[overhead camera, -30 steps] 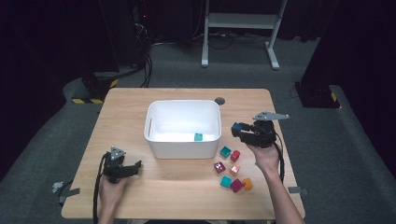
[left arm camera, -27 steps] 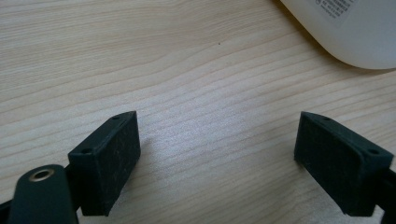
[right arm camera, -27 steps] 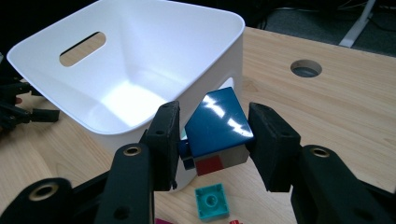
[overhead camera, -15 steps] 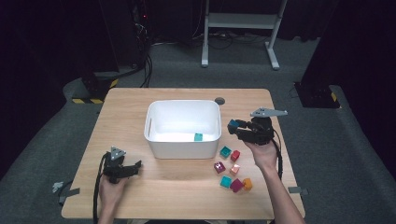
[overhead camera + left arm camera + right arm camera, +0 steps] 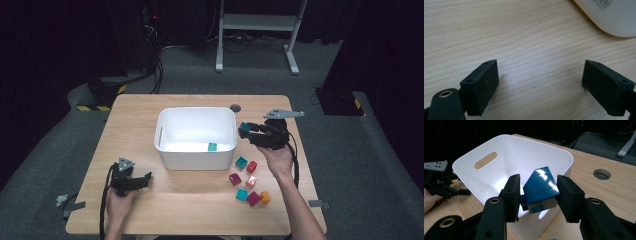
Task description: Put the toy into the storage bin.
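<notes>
Wooden table (image 5: 150,210) with white bin (image 5: 172,155), scattered cubes (image 5: 248,182)

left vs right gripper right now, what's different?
The right gripper is shut on a blue block; the left gripper is open with nothing between its jaws. The right gripper is held up beside the white bin, at its rim; the left gripper sits low over the bare table, apart from the bin. Both have black padded jaws.

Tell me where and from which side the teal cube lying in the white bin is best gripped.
Probably from straight above, jaws across two opposite flat sides. The teal cube sits on the floor of the white bin, close to the near wall, so the walls block any level approach; the cube's top face is open.
</notes>
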Demonstrator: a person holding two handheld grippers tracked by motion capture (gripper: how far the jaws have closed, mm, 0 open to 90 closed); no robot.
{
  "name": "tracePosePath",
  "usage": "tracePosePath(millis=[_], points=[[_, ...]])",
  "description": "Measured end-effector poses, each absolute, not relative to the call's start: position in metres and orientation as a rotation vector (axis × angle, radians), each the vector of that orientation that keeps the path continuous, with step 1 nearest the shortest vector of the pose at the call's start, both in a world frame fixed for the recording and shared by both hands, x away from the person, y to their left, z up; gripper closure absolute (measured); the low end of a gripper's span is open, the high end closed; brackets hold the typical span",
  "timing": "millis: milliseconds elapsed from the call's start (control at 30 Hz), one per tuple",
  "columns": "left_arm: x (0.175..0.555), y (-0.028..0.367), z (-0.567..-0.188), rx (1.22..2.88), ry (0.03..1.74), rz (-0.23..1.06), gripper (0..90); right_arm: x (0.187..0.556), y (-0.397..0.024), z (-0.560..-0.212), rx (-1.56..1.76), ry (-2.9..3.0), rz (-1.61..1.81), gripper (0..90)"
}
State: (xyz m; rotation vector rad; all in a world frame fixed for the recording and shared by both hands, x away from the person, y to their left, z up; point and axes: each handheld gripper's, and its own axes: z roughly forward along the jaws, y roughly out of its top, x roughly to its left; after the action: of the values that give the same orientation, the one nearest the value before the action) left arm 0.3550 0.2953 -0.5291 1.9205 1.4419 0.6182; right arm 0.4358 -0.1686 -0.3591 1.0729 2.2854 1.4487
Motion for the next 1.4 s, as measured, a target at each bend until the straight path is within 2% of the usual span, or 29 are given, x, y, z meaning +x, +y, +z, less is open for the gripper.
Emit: tracePosePath(millis=[733,1400], points=[[0.355,0.295,-0.529,1.921,1.442,0.618,13.9,0.456,-0.121,-0.353,0.969,2.369,1.447,55.4],[0.355,0.295,-0.529,1.921,1.442,0.618,13.9,0.479,-0.084,-0.369,0.976,2.437,1.412,55.3]])
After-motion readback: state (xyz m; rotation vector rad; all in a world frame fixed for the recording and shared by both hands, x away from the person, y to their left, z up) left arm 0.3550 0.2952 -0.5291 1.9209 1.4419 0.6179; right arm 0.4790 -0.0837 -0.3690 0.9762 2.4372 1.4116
